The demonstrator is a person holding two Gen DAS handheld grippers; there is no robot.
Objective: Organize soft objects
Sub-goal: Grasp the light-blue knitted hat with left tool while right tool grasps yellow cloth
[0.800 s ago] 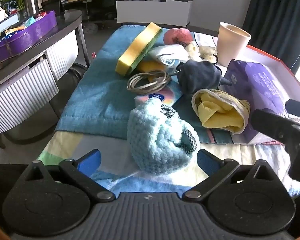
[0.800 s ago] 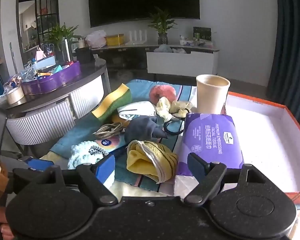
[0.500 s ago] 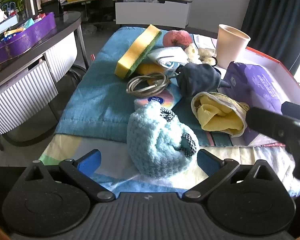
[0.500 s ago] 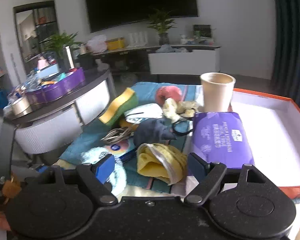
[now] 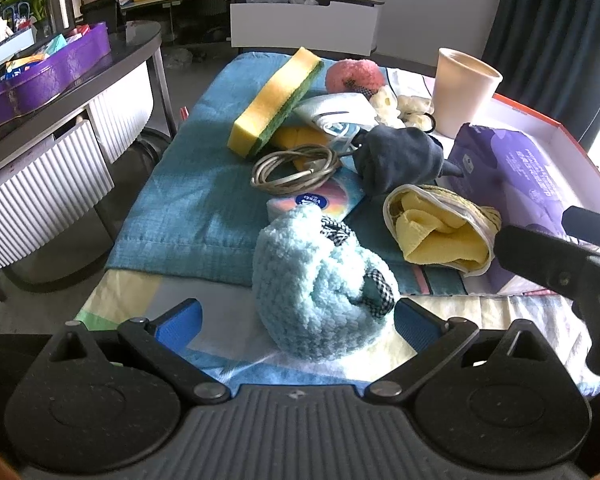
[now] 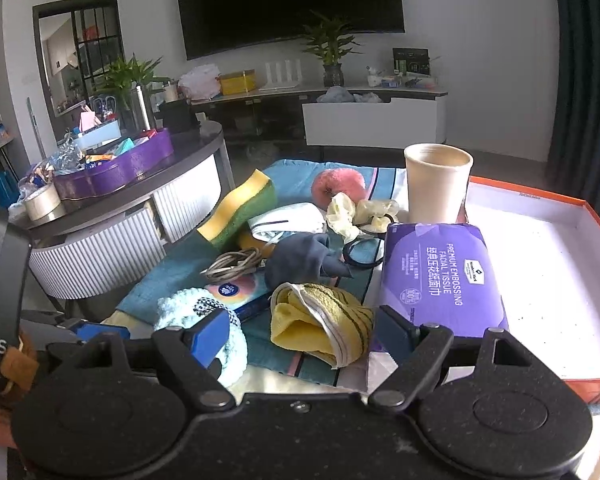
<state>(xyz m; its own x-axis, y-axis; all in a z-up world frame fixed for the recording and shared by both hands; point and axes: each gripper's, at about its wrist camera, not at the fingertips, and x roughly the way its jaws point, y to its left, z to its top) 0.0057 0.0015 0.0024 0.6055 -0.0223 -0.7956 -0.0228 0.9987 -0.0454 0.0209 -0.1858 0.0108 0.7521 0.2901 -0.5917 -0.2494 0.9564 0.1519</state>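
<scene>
A fluffy light-blue knitted pouch point(image 5: 320, 288) lies on the table between the wide-open fingers of my left gripper point(image 5: 298, 318), which do not touch it. It also shows in the right wrist view point(image 6: 188, 312). My right gripper point(image 6: 302, 332) is open and empty, just in front of a yellow striped cloth point(image 6: 320, 324), which also shows in the left wrist view point(image 5: 440, 232). Behind lie a dark navy cloth point(image 5: 400, 156), a yellow-green sponge point(image 5: 276, 100), a pink plush ball point(image 5: 354, 76) and a purple tissue pack point(image 6: 440, 276).
An orange-rimmed white box point(image 6: 560, 264) stands open at the right. A paper cup point(image 6: 436, 184), a coiled cable point(image 5: 296, 168), a white face mask point(image 5: 336, 114) and a black hair tie point(image 6: 362, 252) sit among the soft things. A round side table with a purple tray point(image 6: 112, 168) stands left.
The left gripper has barely moved and stays open around the blue pouch. The right gripper's view has shifted slightly; both stay open and empty.
</scene>
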